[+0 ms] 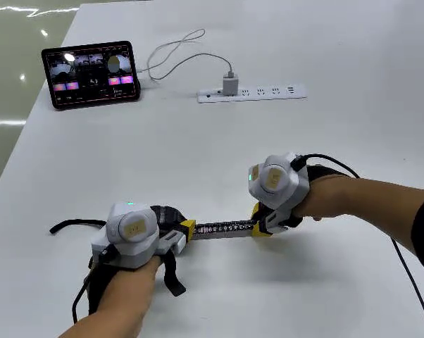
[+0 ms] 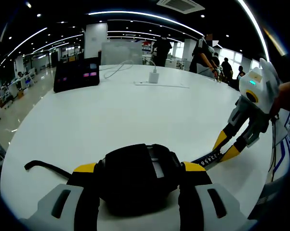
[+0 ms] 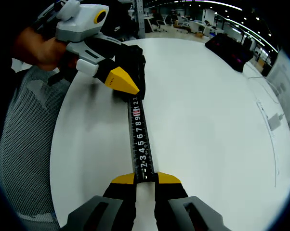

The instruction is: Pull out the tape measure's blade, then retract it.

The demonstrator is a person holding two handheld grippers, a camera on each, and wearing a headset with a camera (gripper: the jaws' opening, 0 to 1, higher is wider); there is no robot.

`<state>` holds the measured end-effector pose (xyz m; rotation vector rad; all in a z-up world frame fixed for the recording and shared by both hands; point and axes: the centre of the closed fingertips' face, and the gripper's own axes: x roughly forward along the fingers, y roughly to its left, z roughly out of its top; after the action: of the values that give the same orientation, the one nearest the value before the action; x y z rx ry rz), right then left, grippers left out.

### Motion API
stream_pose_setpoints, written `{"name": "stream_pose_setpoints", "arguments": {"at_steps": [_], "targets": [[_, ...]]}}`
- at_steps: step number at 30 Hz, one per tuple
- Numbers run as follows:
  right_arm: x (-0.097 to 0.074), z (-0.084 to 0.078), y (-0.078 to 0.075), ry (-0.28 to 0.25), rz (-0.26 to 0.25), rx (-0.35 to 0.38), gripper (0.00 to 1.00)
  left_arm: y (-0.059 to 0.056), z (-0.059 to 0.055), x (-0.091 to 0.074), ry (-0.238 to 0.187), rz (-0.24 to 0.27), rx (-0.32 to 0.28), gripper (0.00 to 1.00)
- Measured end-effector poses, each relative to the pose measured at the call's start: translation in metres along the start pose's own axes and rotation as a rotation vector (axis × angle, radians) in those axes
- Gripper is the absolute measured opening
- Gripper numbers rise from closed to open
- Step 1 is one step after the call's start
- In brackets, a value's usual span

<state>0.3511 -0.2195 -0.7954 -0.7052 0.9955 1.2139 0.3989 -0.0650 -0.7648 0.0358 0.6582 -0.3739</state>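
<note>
Two closed claws — left claw [image 2: 139, 167] around the tape measure case [image 2: 138, 185], right claw [image 3: 145, 178] on the blade tip [image 3: 143, 168].

The blade [image 1: 222, 228] runs low over the desk [image 1: 198, 162] from the tape measure [image 2: 138, 175] clamped in the left tool [image 1: 175, 229] to the right tool [image 1: 260, 224], which pinches its end, and it bars the gap between them at desk level. Ahead of both tools the desk lies bare for a long stretch. Well beyond the left tool stands a tablet [image 1: 91, 73]. Well beyond the right tool lie a power strip [image 1: 253, 92] with a charger [image 1: 230, 84] and a looping white cable [image 1: 177, 56]. A black strap [image 1: 71, 225] trails outward from the left tool. A black cable [image 1: 409, 274] runs back behind the right tool. The desk on the near side of the blade is open.
</note>
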Motion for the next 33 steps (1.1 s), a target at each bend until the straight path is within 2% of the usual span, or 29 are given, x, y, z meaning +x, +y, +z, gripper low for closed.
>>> {"name": "stream_pose_setpoints", "arguments": {"at_steps": [33], "targets": [[0.006, 0.013, 0.003, -0.022, -0.001, 0.004, 0.10, -0.001, -0.001, -0.001, 0.004, 0.001, 0.005, 0.62]]}}
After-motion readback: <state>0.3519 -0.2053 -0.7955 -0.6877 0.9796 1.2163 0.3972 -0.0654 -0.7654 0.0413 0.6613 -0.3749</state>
